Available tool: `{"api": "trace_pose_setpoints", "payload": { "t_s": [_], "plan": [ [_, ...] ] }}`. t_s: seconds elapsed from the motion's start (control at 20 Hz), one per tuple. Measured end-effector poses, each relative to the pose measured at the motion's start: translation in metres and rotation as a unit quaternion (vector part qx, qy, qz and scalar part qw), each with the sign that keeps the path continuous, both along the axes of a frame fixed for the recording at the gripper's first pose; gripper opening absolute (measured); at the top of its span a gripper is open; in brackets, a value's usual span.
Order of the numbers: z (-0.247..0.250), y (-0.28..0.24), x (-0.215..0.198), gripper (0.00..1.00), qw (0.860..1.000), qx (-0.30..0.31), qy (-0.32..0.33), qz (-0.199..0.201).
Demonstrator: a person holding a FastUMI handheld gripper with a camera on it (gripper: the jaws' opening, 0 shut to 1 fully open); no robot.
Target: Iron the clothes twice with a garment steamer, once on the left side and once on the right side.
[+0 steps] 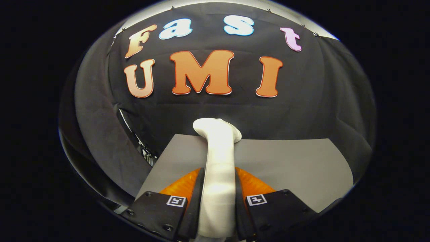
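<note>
- Here, nearest the camera, the gripper (219,188) has its two fingers closed against the white handle of the garment steamer (219,161), one finger pressing on each side of it.
- The handle fills the gap between the fingers completely, with no space showing on either side.
- From that grip the steamer runs straight ahead, away from the fingers, as a smooth white shaft.
- Its far end widens into a rounded head that bends a little to the right, just past the far edge of the table.
- Under the steamer and the fingers lies a flat grey table (295,168), which spreads wider to the right of the fingers than to the left.
- Whether the steamer's head touches the table or is held above it cannot be told from this angle.
- Beyond the table hangs the black cloth wall (322,111) of the booth, with soft folds across it.
- To the left of the table, the cloth parts along a seam and a strip of something metallic (141,148) shows in the gap; it is too small to make out.
</note>
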State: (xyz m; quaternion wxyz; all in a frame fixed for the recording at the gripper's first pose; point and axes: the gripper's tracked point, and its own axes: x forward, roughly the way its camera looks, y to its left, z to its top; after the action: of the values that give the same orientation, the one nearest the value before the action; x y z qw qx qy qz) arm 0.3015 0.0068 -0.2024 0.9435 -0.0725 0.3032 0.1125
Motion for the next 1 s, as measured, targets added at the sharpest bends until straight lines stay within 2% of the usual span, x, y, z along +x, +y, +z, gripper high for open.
{"api": "trace_pose_setpoints", "payload": {
  "t_s": [0.15, 0.3, 0.8, 1.0],
  "plan": [
    [0.01, 0.005, -0.02, 0.52, 0.999, -0.001, -0.033, -0.002],
    [0.027, 0.013, -0.041, 0.51, 0.997, 0.003, -0.077, -0.023],
    [0.103, 0.063, -0.153, 0.51, 0.979, 0.014, -0.195, -0.057],
    [0.105, 0.084, -0.202, 0.51, 0.975, 0.004, -0.215, -0.062]
  ]
}}
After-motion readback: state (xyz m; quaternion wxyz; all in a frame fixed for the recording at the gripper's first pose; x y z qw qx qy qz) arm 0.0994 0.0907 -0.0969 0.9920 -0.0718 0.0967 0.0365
